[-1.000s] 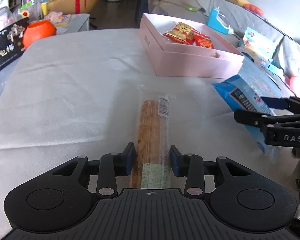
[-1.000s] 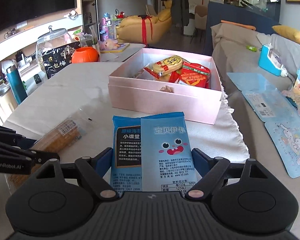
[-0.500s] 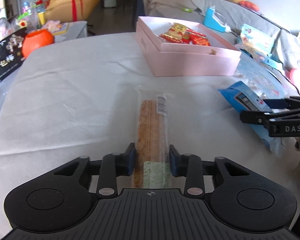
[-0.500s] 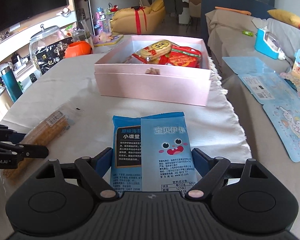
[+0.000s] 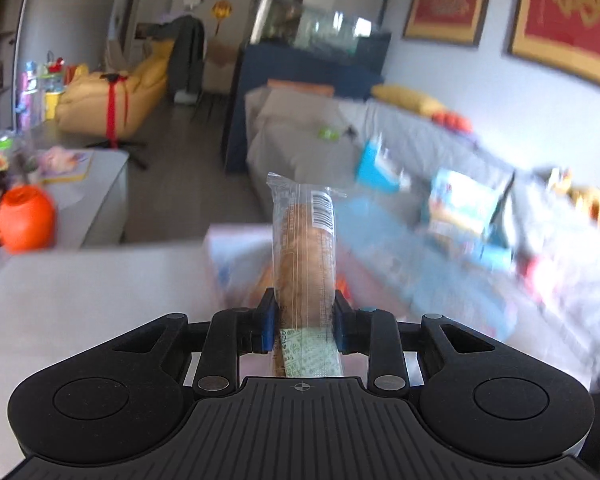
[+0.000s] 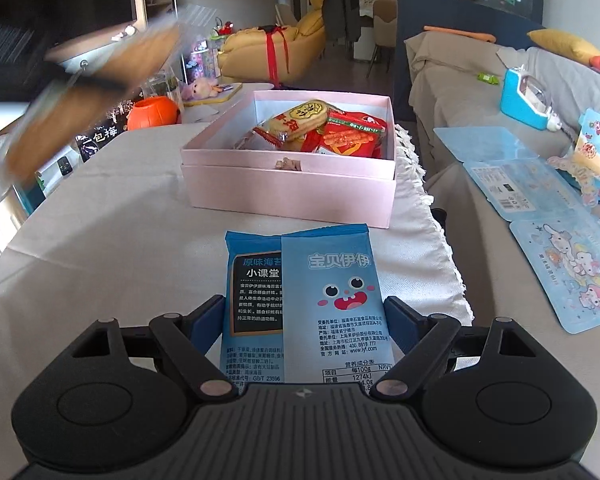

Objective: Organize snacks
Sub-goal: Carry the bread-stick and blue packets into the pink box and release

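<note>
Currently your left gripper [image 5: 304, 318] grips the biscuit stick [image 5: 303, 248], your right gripper [image 6: 306, 318] the blue packet [image 6: 304, 300]; both remain unboxed, pink box [image 6: 288, 196] at 12 o'clock partly filled.

White-clothed table [image 6: 112, 248] carries a pink box [image 6: 292, 188] and orange pumpkin [image 6: 153, 113].

Box [image 6: 288, 192] is sitting on the table [image 6: 112, 248], holding snack packets [image 6: 320, 128]; a seaweed pack [image 6: 300, 304] is lying before it, a pumpkin pot [image 6: 153, 112] standing behind-left.
</note>
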Tool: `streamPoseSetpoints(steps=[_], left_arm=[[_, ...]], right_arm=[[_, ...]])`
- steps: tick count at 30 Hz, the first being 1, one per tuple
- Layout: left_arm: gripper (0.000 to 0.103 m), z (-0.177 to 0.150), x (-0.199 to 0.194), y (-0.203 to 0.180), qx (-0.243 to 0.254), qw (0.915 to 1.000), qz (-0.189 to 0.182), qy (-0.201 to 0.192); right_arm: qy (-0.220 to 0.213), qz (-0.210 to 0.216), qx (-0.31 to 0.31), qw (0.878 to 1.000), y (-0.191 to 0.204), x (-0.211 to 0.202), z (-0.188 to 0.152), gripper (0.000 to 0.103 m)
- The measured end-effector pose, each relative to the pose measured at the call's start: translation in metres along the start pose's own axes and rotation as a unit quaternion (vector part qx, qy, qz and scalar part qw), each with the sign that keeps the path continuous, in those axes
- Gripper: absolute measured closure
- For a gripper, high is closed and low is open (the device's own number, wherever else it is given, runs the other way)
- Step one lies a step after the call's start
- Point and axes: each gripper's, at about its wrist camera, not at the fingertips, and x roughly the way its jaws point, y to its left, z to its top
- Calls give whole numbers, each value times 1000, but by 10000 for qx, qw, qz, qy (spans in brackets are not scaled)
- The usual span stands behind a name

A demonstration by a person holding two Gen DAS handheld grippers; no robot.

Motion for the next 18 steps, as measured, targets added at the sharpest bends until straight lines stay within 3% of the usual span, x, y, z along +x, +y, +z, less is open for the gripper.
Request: streamPoseSetpoints(steps=[2, 5, 9, 12, 18], left_arm=[[65, 22, 37, 8, -100, 9996, -253, 64], [66, 29, 70, 15, -75, 9995, 110, 300], [66, 11, 48, 34, -448, 9986, -53, 258], [66, -9, 16, 42, -301, 9995, 105, 54], [66, -27, -20, 51, -291, 9992, 170, -231]], right_arm=[[79, -46, -35, 10000, 2, 2, 0, 18], [223, -124, -95, 9996, 5, 8, 4, 18], [226, -181, -116, 9995, 4, 7, 8, 18], [105, -127, -110, 9998, 2, -1, 17, 18], [-758, -139, 8, 9970, -2, -32, 96, 18]])
